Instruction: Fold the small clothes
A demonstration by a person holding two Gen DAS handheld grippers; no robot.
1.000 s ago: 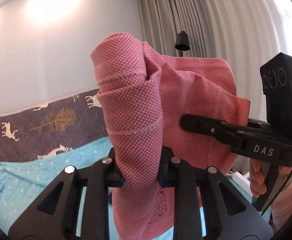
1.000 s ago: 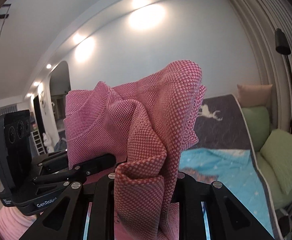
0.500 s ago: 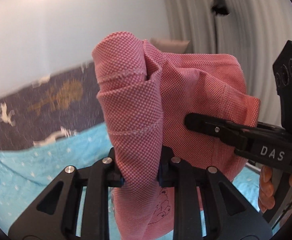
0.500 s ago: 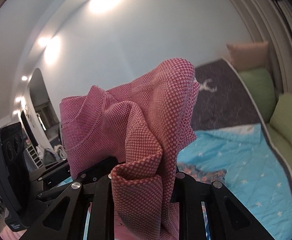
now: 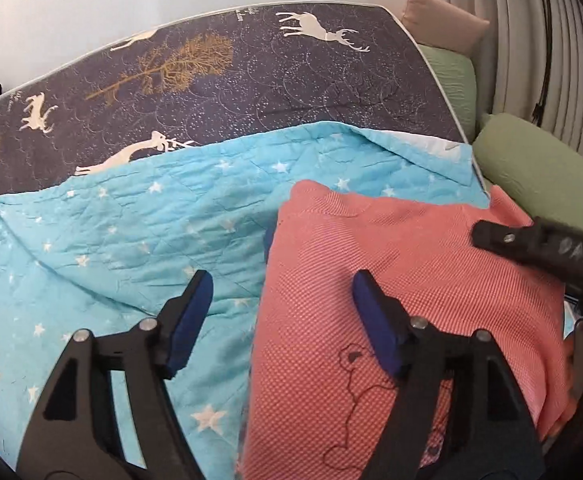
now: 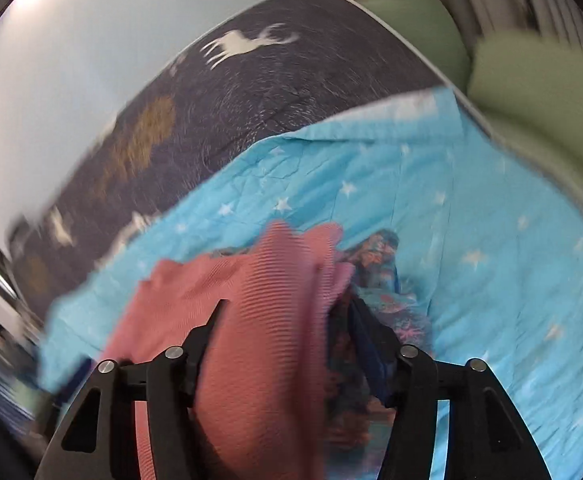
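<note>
Your left hand-held gripper [image 5: 281,316] stands wide, holding nothing; its right finger lies over the pink garment [image 5: 403,300]. The garment rests folded on the blue star quilt [image 5: 131,240] of the bed, toward the bed's right edge, near the green cushions [image 5: 539,168]. Your right hand-held gripper [image 6: 287,320] is spread wide, the garment between its fingers ungripped; the view is blurred. A patterned cloth [image 6: 383,280] lies just beside the garment.

1 pink garment [image 5: 391,280], 1 patterned garment [image 6: 387,280], 1 blue star quilt [image 5: 131,232], 2 green cushions [image 5: 539,168], 1 tan pillow [image 5: 439,24], 2 grippers [image 5: 283,320].
</note>
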